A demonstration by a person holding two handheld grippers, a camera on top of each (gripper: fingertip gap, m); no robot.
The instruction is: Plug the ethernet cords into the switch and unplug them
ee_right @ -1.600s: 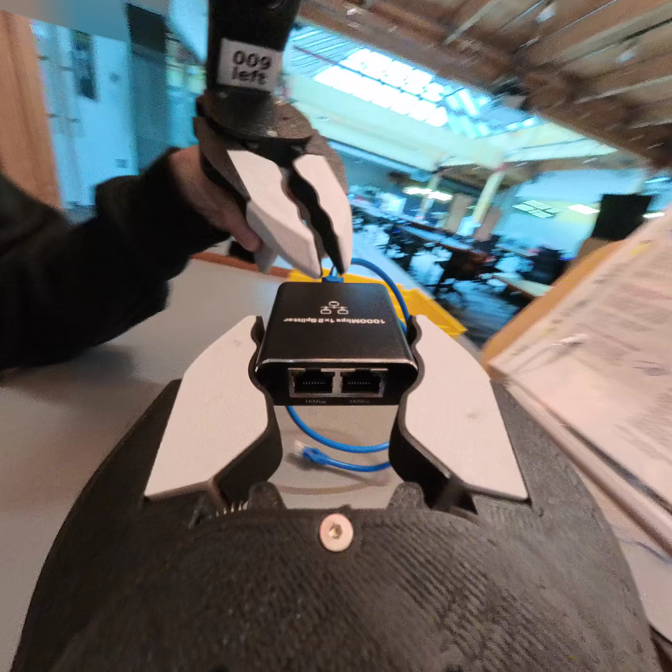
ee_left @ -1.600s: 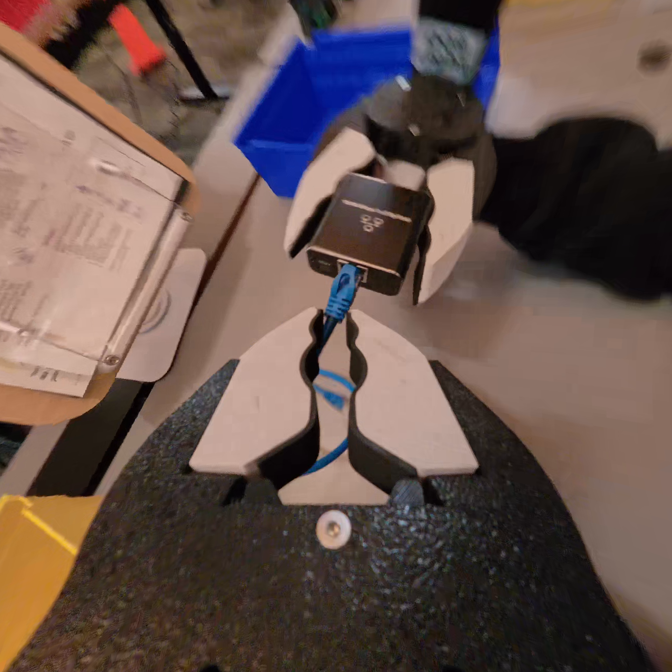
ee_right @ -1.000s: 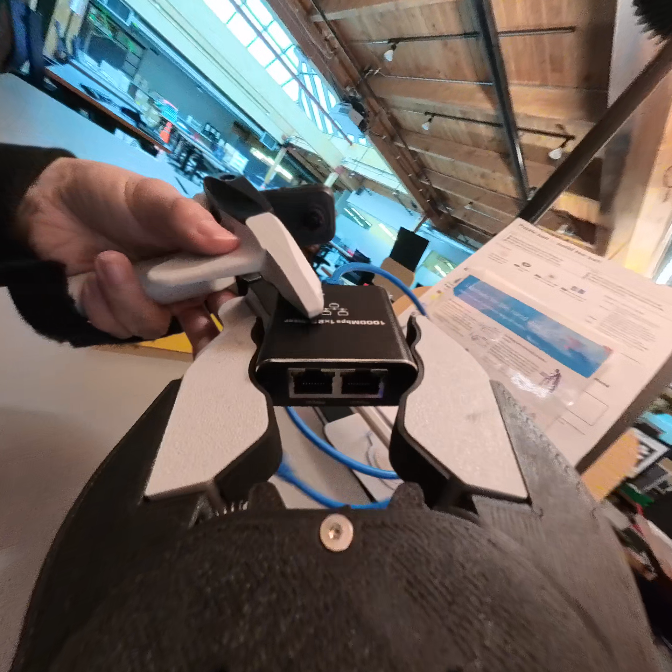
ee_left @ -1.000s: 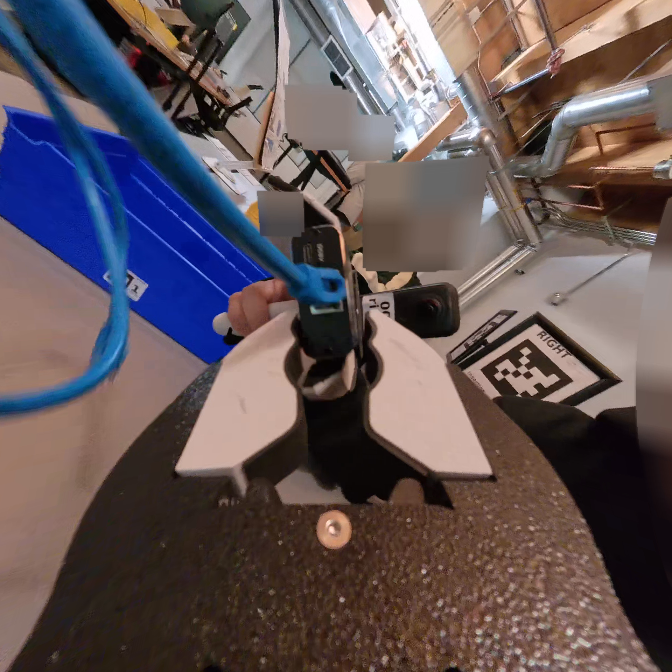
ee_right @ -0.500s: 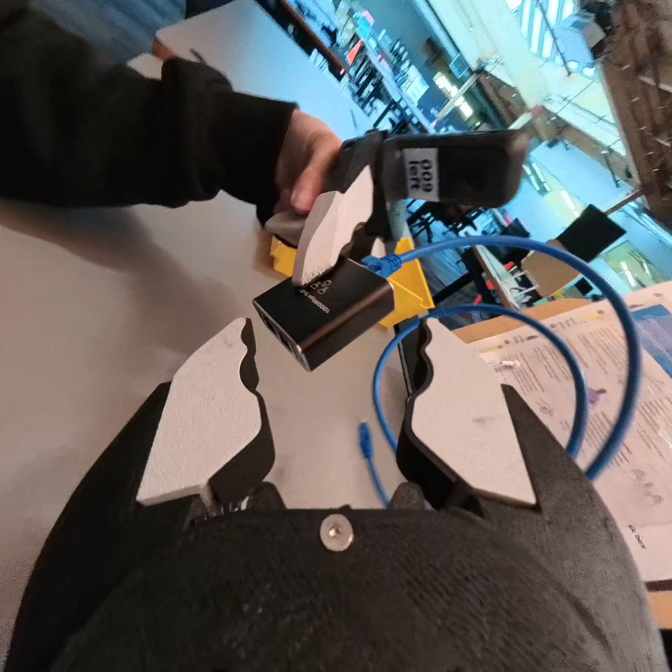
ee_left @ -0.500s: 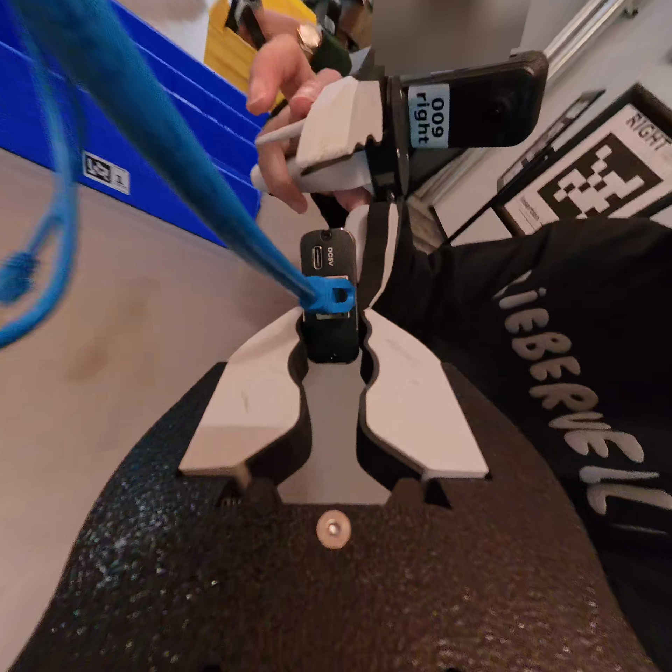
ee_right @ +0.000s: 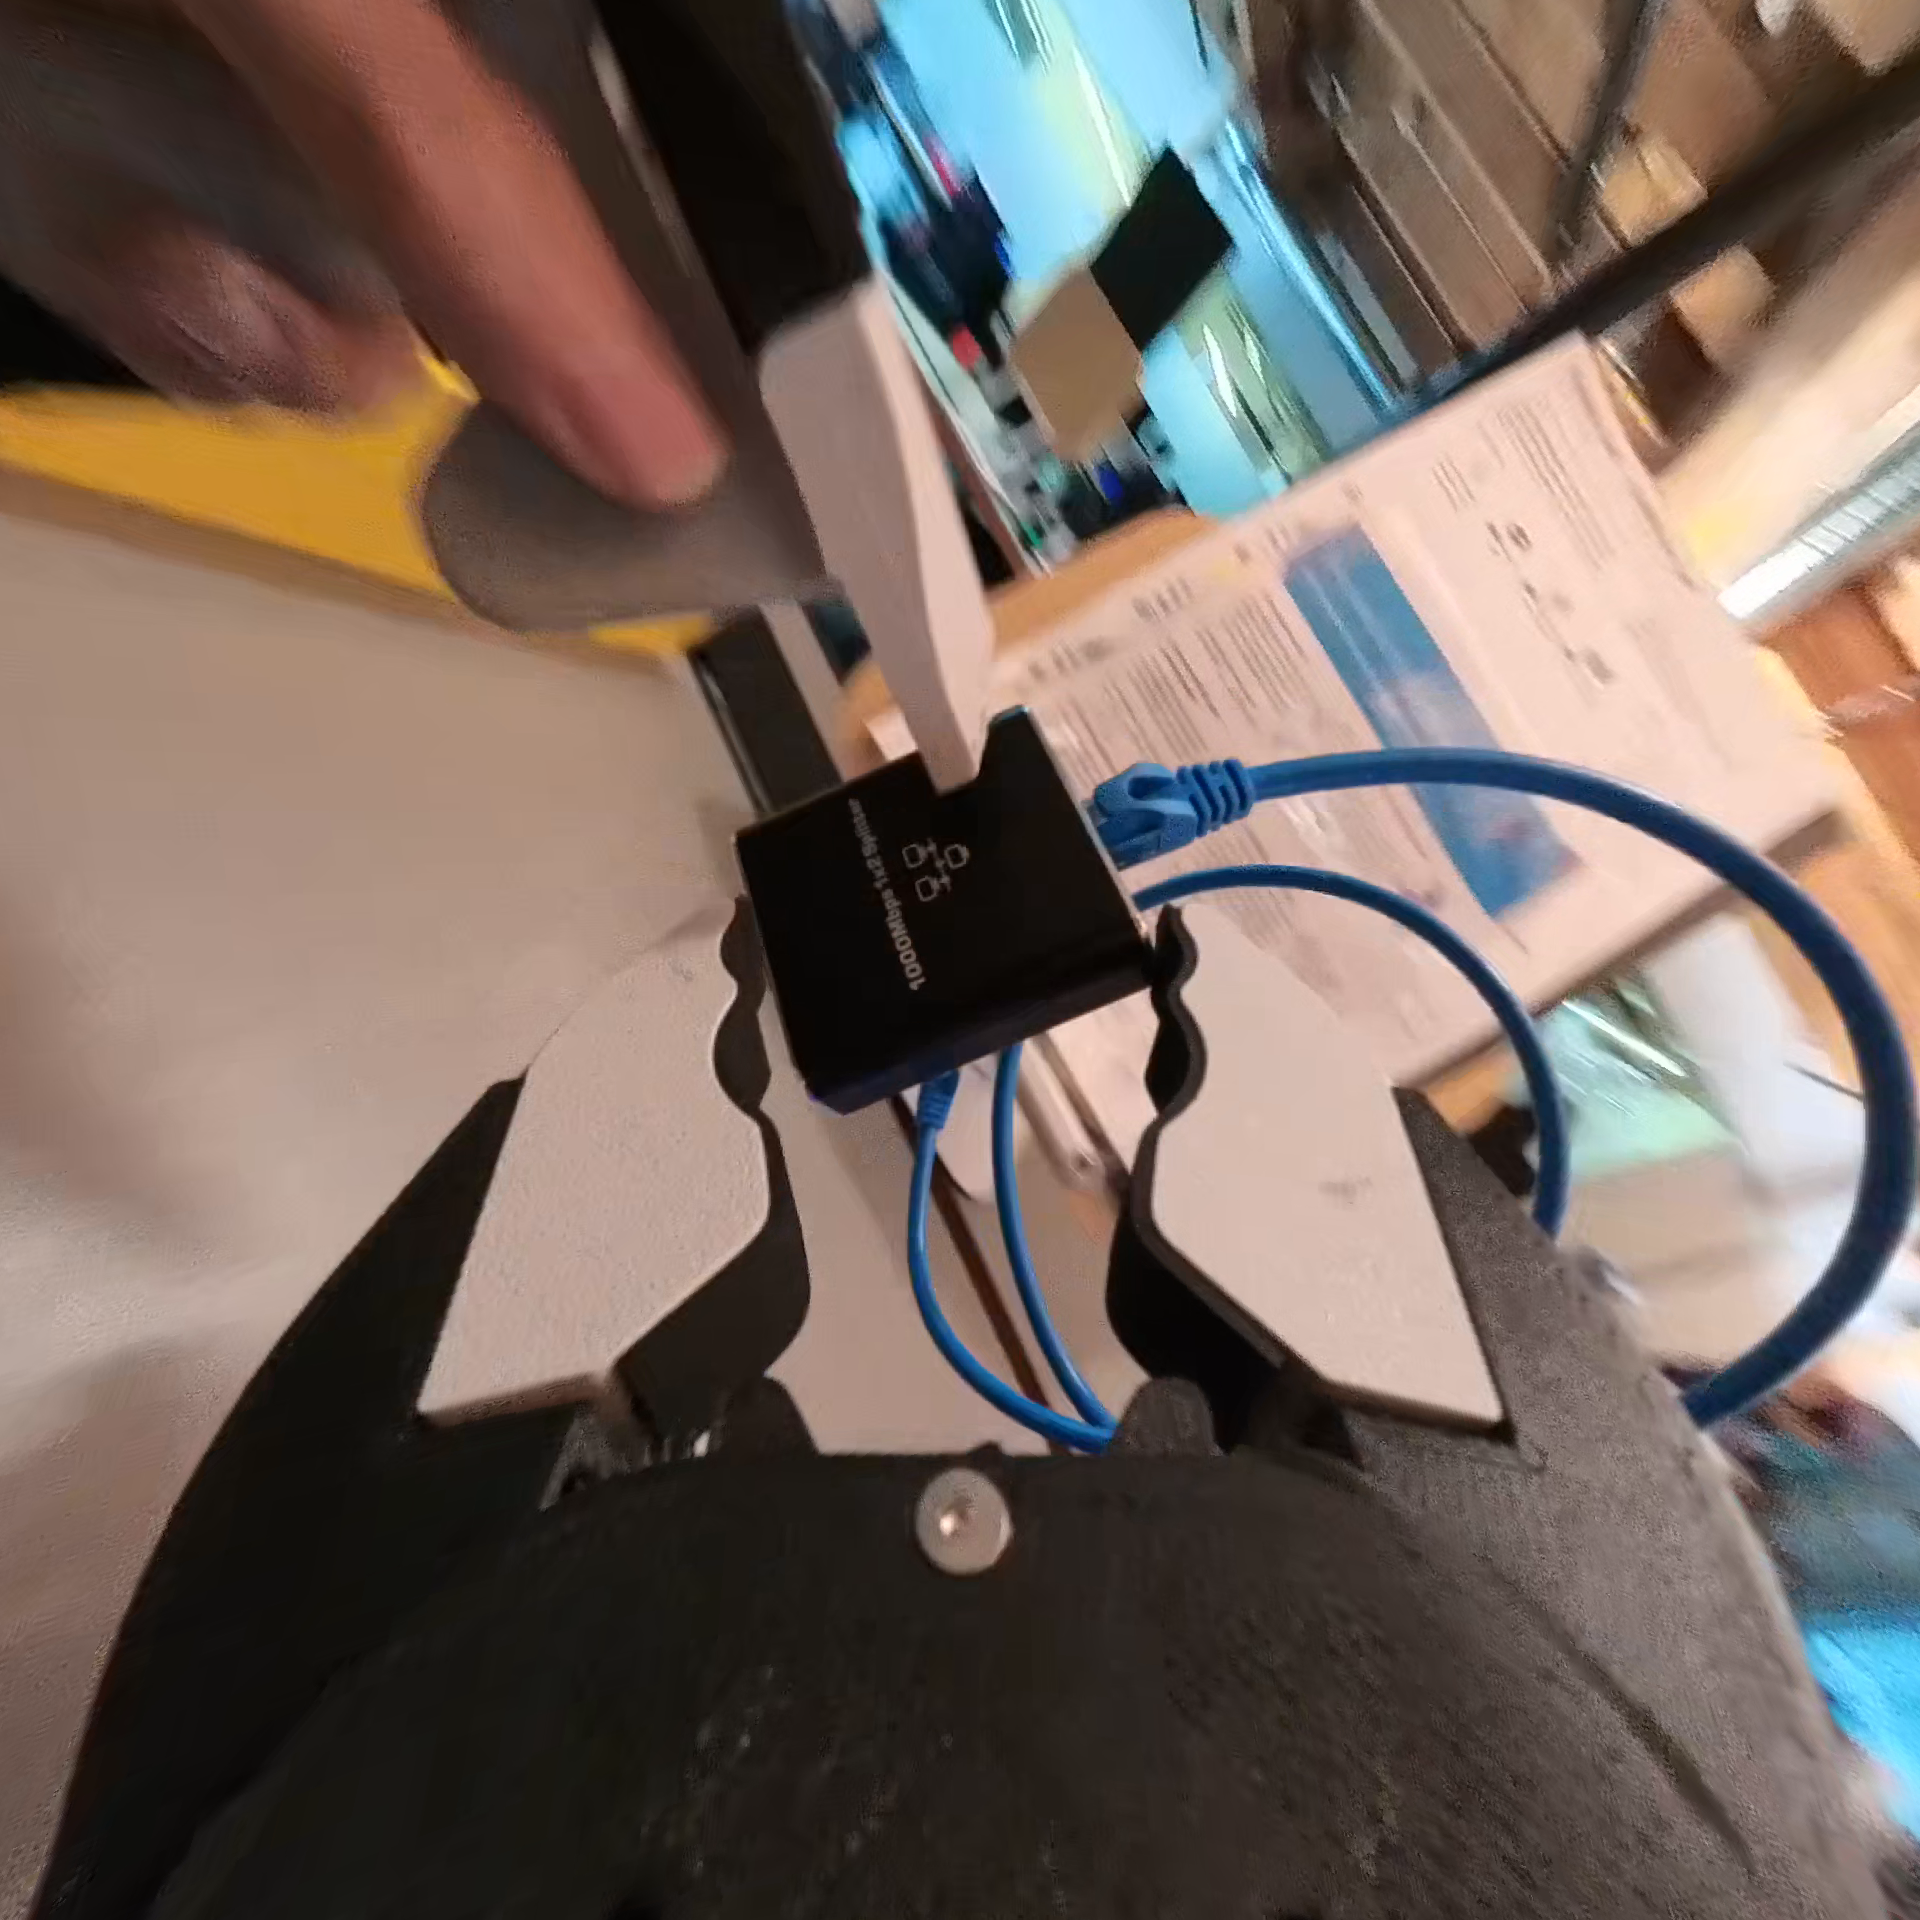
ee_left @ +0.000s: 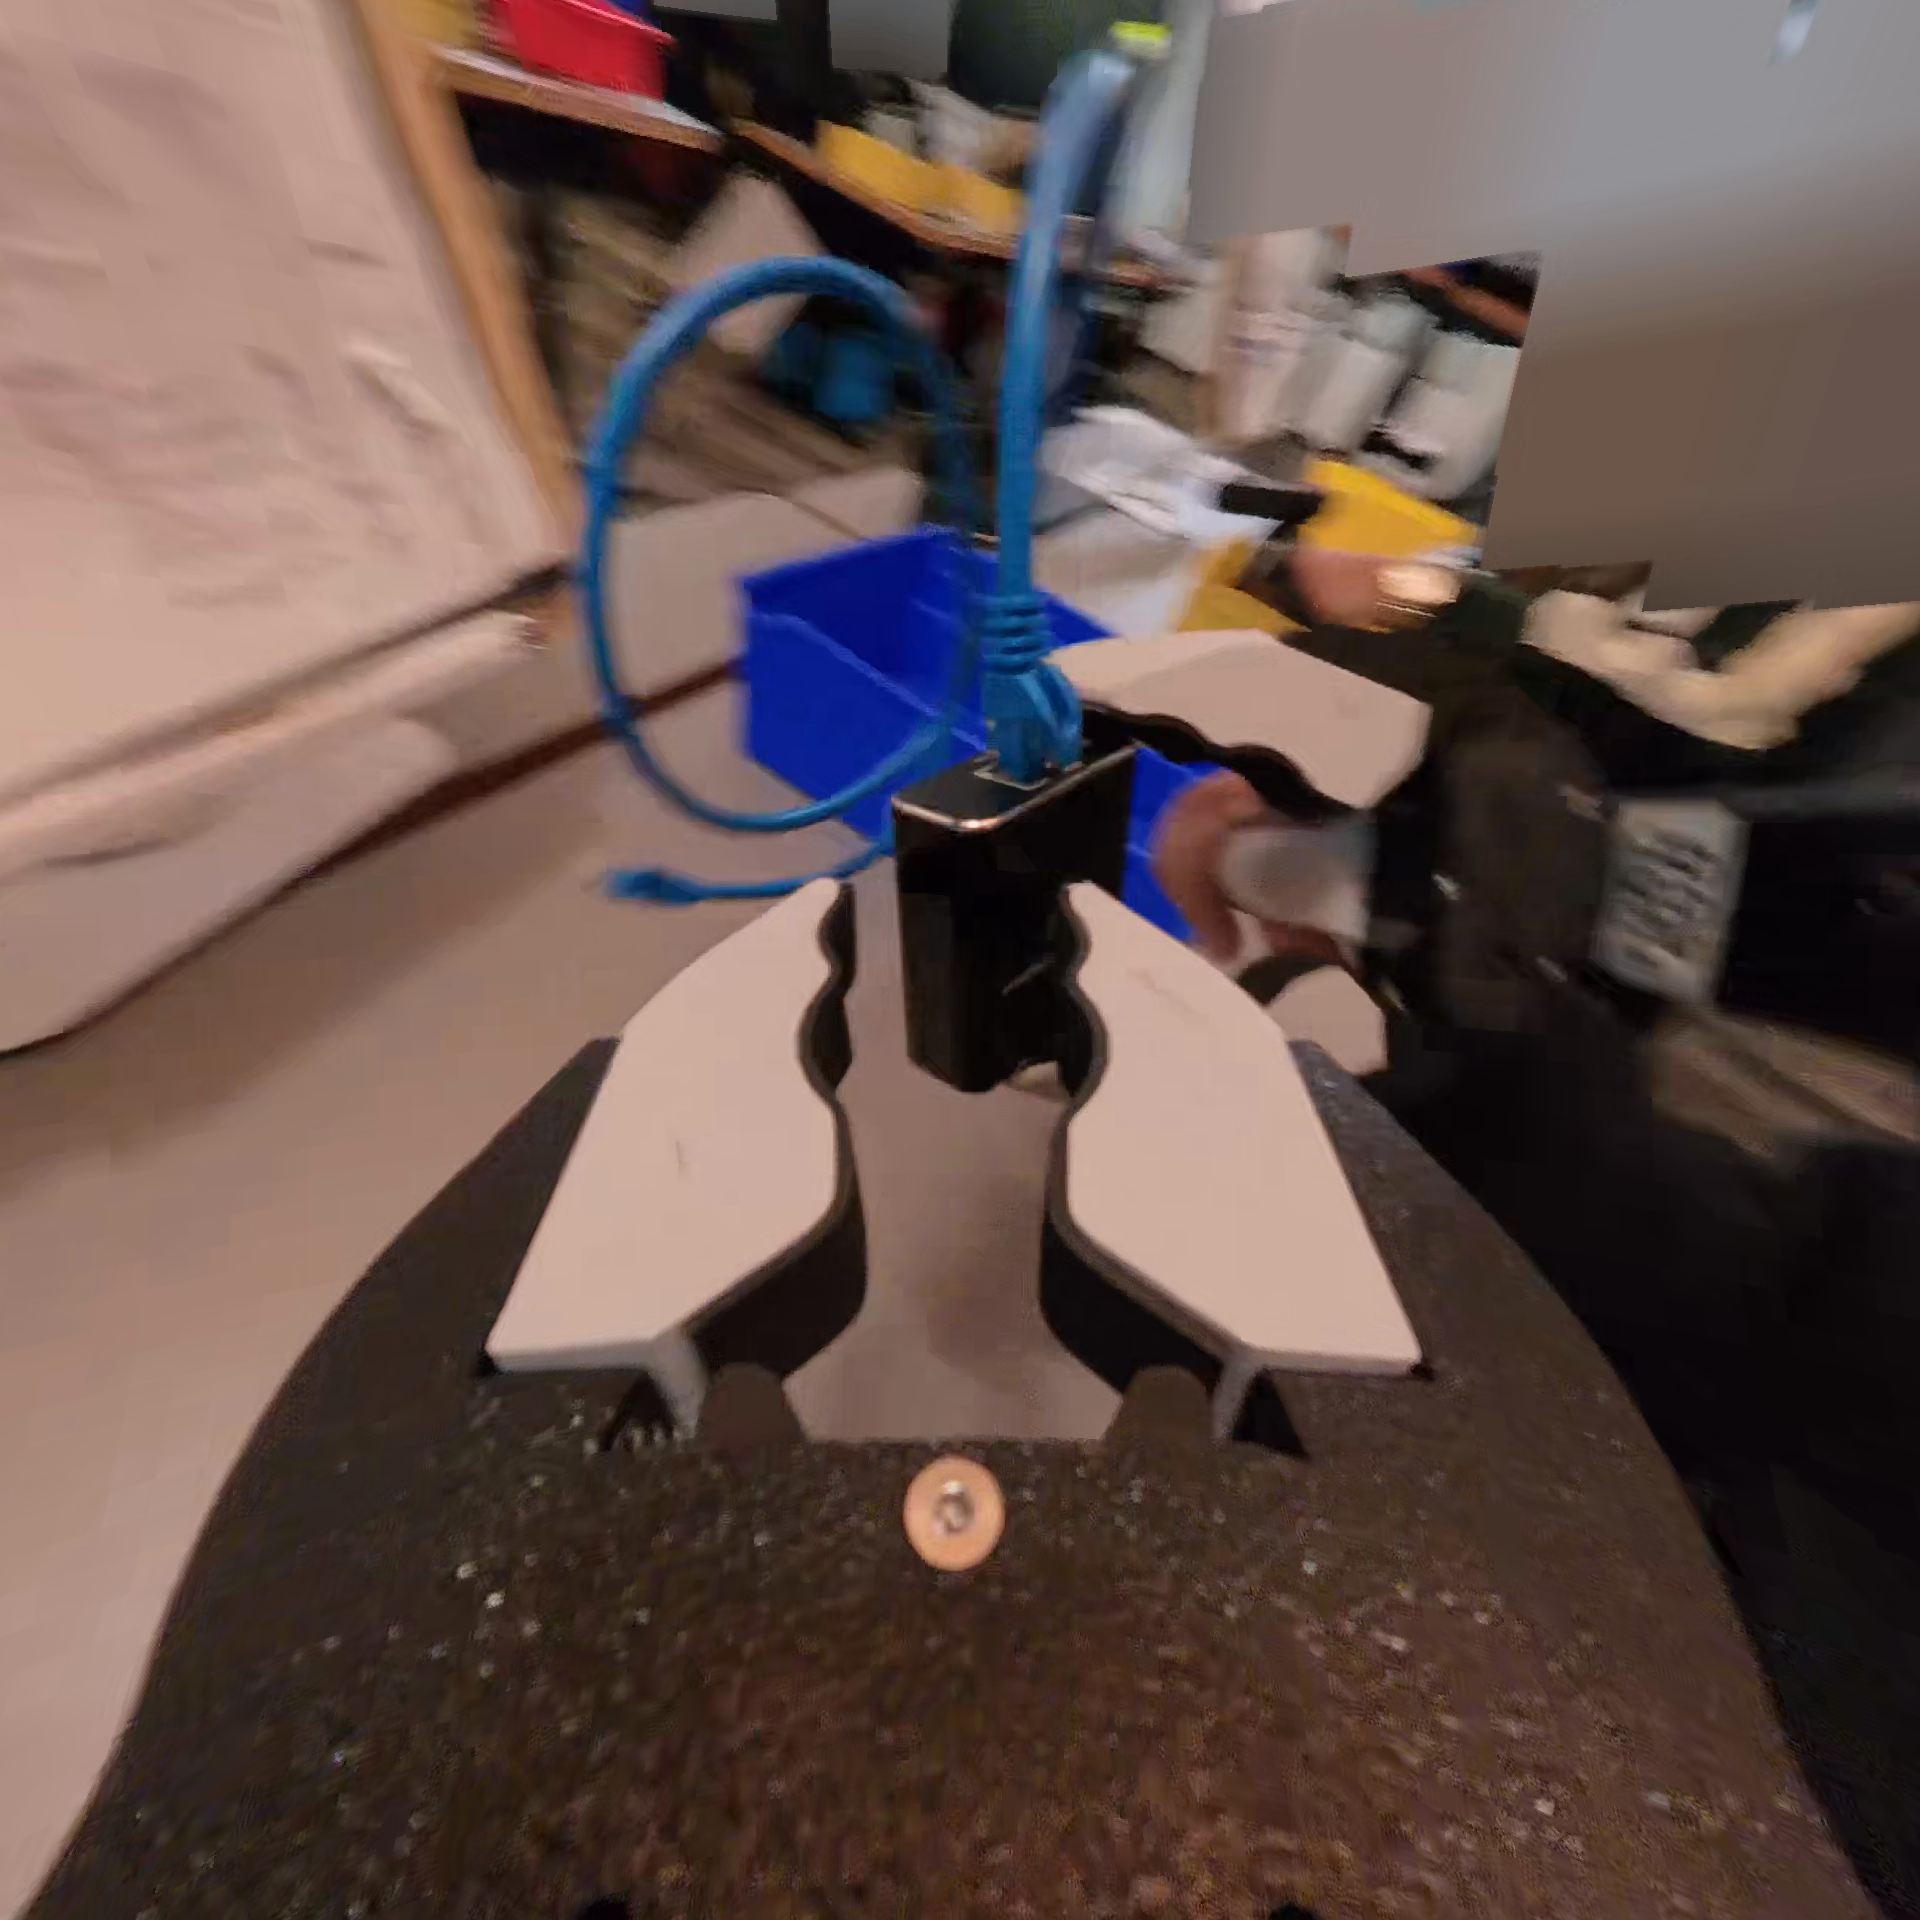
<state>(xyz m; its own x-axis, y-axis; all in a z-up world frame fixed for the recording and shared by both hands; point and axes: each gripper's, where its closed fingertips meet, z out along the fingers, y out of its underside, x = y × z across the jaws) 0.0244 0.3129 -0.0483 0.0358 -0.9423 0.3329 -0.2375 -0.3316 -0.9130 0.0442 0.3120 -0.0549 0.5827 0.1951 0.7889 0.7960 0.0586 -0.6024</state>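
The black switch (ee_left: 997,862) stands on end between the fingertips of my left gripper (ee_left: 956,914), which is shut on its thin sides. A blue ethernet cord (ee_left: 623,468) is plugged into the switch's upper end by its plug (ee_left: 1023,707). The cord's free end (ee_left: 644,885) hangs loose. In the right wrist view the switch (ee_right: 935,935) sits turned askew between the tips of my right gripper (ee_right: 951,920), and both tips touch its sides. The plug (ee_right: 1143,810) sticks out to the right. A left gripper finger (ee_right: 914,623) lies on the switch's top face.
A blue bin (ee_left: 831,665) stands on the beige table (ee_left: 208,1143) behind the switch. A yellow bin (ee_right: 208,457) and a framed printed sheet (ee_right: 1455,623) are close by. A person's hand (ee_right: 416,208) and dark sleeve (ee_left: 1558,1143) are on the right.
My left gripper has turned the switch so that the plugged end points up. My right gripper, open and apart half a second ago, has come back around the switch and narrowed onto it.
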